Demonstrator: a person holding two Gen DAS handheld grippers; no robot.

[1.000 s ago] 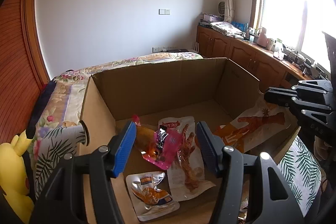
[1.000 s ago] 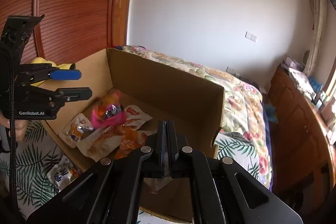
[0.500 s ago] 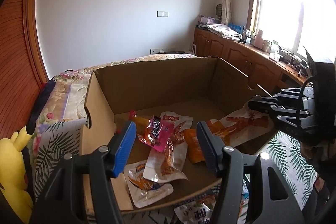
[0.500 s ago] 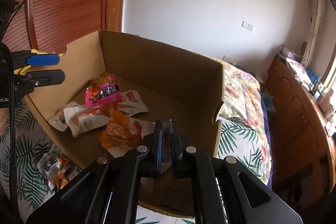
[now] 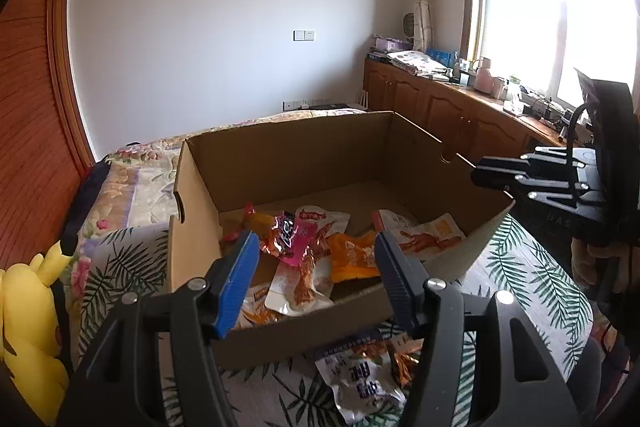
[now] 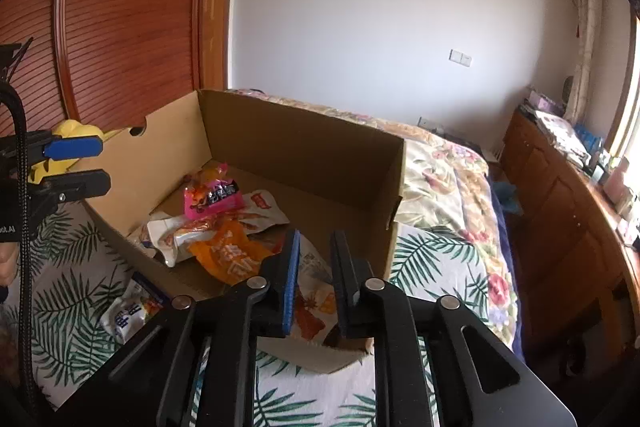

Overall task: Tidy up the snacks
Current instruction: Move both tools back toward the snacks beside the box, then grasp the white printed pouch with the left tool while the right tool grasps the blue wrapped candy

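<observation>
An open cardboard box sits on the bed. Several snack packets lie in it: a pink one, an orange one, white ones with chicken-feet pictures. A white and blue packet lies on the bedspread outside the box's near wall. My left gripper is open and empty, above the near wall. My right gripper is open and empty, over the box's right end, just above a white packet.
The bed has a leaf-print cover. A yellow plush toy sits at the left. Wooden cabinets with clutter run under the window. A wooden wardrobe stands behind the box.
My right gripper opened and let go of the white chicken-feet packet, which now lies in the box. Both grippers pulled back and up from the box.
</observation>
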